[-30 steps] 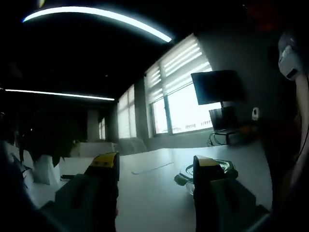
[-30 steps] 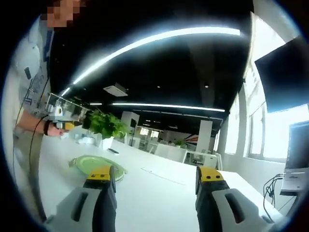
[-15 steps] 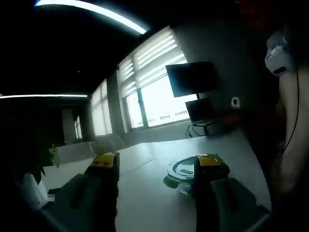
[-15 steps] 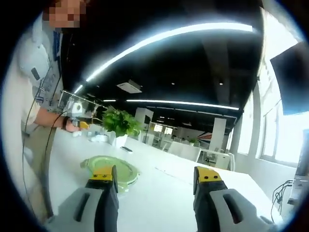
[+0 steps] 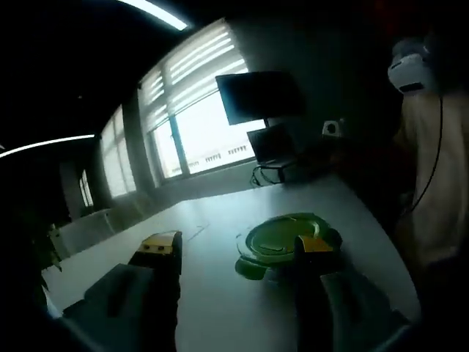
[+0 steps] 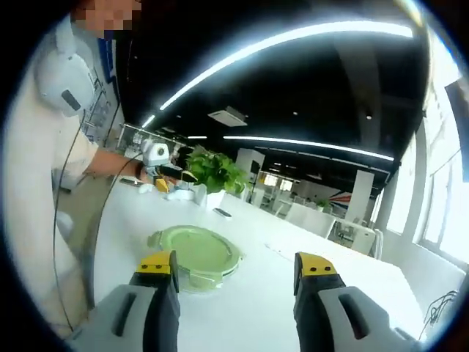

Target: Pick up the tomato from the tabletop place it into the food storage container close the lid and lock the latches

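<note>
While both stand spread: two tools, left tool (image 5: 236, 248), right tool (image 6: 236, 265), one lidded container (image 6: 196, 251) on one table (image 6: 256, 308).

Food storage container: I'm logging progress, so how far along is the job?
Barely begun. The food storage container sits on the white table with its green lid on; no tomato can be made out. In hand: nothing, as the left gripper and right gripper are open. Left: every step.

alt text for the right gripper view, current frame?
A round green-lidded food storage container sits on a white table, just beyond the open, empty right tongs. A person in a white shirt stands at the left, holding the left tongs near a potted plant in an open-plan office.
</note>
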